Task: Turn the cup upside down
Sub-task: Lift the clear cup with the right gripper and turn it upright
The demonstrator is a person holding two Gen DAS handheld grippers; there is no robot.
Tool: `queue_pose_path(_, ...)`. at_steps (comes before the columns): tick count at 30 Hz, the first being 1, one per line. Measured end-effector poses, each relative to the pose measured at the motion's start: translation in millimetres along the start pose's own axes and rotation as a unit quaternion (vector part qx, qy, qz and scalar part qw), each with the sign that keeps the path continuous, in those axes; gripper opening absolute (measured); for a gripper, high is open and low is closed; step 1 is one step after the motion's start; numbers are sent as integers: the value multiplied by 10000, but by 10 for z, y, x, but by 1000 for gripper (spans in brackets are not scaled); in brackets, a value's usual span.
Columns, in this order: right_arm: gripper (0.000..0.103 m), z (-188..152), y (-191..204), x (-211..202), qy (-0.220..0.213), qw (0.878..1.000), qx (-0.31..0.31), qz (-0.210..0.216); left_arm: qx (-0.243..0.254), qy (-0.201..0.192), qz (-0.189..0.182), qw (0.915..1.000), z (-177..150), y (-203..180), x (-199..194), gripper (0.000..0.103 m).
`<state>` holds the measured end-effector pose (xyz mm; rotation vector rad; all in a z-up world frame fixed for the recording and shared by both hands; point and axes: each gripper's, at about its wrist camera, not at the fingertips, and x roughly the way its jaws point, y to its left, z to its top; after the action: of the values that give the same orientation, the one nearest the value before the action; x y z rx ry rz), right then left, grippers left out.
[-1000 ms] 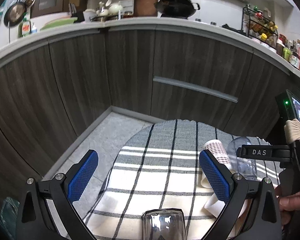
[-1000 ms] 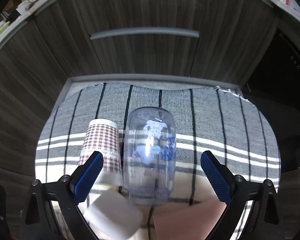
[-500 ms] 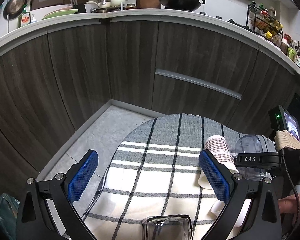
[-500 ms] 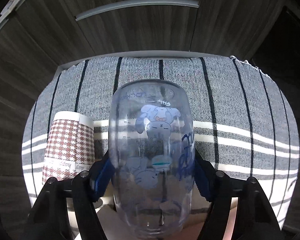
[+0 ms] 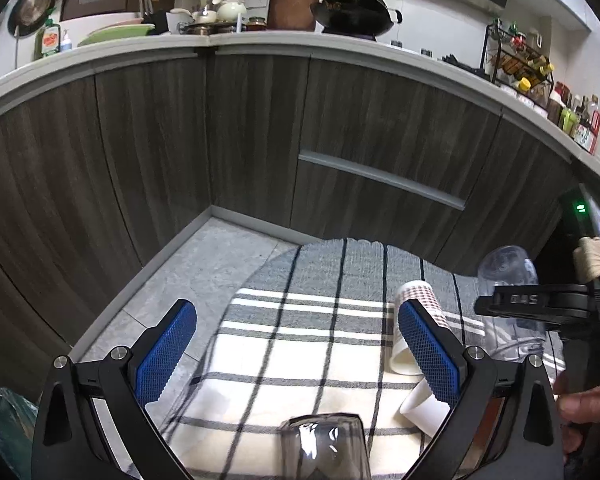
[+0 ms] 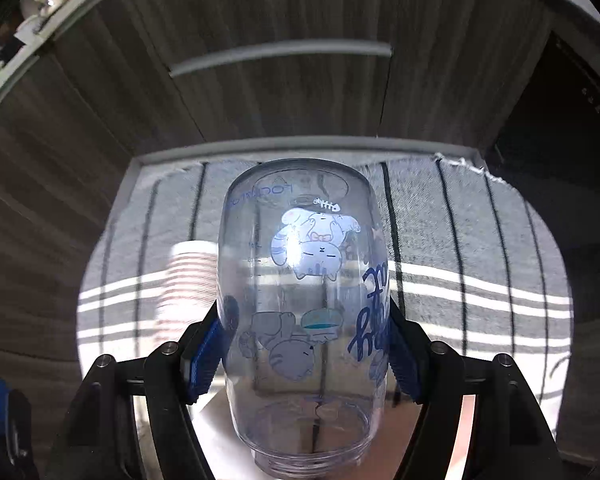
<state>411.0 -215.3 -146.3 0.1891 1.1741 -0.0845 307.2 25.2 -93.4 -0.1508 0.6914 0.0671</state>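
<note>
My right gripper (image 6: 304,356) is shut on a clear plastic cup with blue cat drawings (image 6: 304,280); its closed base points away from me and its open mouth faces the camera. It hangs above the striped cloth (image 6: 480,248). In the left wrist view the same cup (image 5: 508,276) shows at the right, held in the right gripper (image 5: 532,304). My left gripper (image 5: 296,352) is open and empty above the cloth (image 5: 300,320).
A checked paper cup (image 5: 420,300) lies on its side on the cloth, a white cup (image 5: 424,408) beside it. A clear glass (image 5: 324,448) stands at the near edge. Dark wood cabinets (image 5: 260,140) enclose the tiled floor (image 5: 204,256).
My right gripper closed on the clear cup and lifted it off the cloth. The left gripper stayed open and rose slightly.
</note>
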Motion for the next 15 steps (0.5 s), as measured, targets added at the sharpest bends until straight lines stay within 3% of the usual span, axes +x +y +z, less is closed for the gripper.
queue_pose_path(6,71,-197,-14,-594,-138,9989,187,400,-74,-115,117,9998,25,182,-343,103)
queue_pose_path(15,71,-967,12,-1044,-42,9965,390,738,244,-235,183,9993,-245,399,-962,103)
